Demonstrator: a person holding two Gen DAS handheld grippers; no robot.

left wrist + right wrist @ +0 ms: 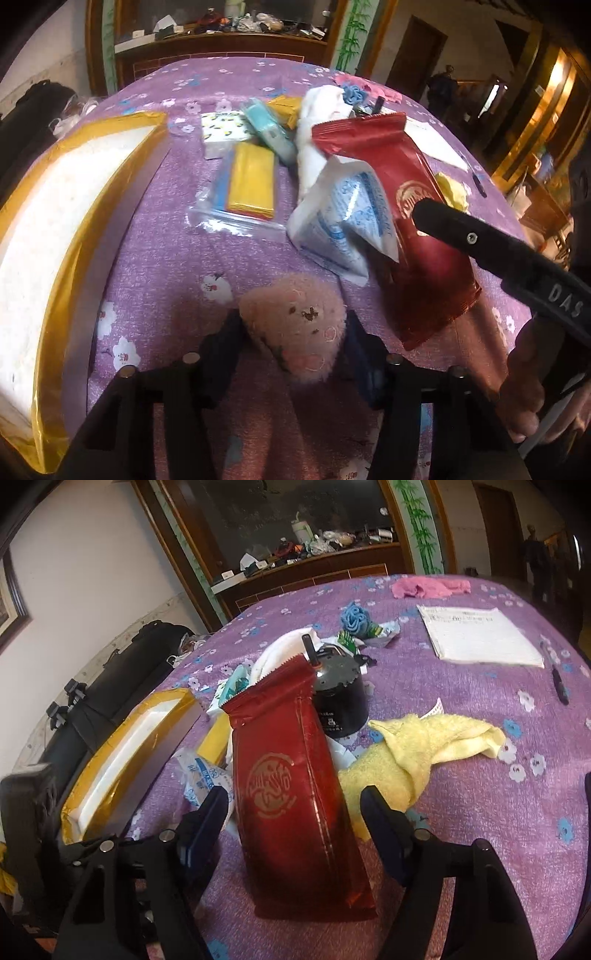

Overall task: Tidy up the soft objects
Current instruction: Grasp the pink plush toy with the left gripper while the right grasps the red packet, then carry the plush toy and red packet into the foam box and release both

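My left gripper [291, 339] is shut on a pink plush toy [295, 332] and holds it above the purple flowered tablecloth [166, 258]. My right gripper [295, 812] is open, its fingers on either side of a red foil pouch [291, 786] that lies on the cloth; the pouch also shows in the left wrist view [406, 206], with a right finger [480, 240] over it. A yellow towel [424, 749] lies right of the pouch. A white and blue tissue pack [340, 221] lies left of it. A gold-edged box with white lining [55, 229] sits at the left.
A black can-like object [340, 698], a white cloth [284, 646], a blue cloth [354, 618], a pink cloth [428, 587], a notepad [480, 635] and a pen [559, 686] lie on the table. Yellow packets in a clear bag [251, 184] lie mid-table. A black bag [110, 686] stands beyond the left edge.
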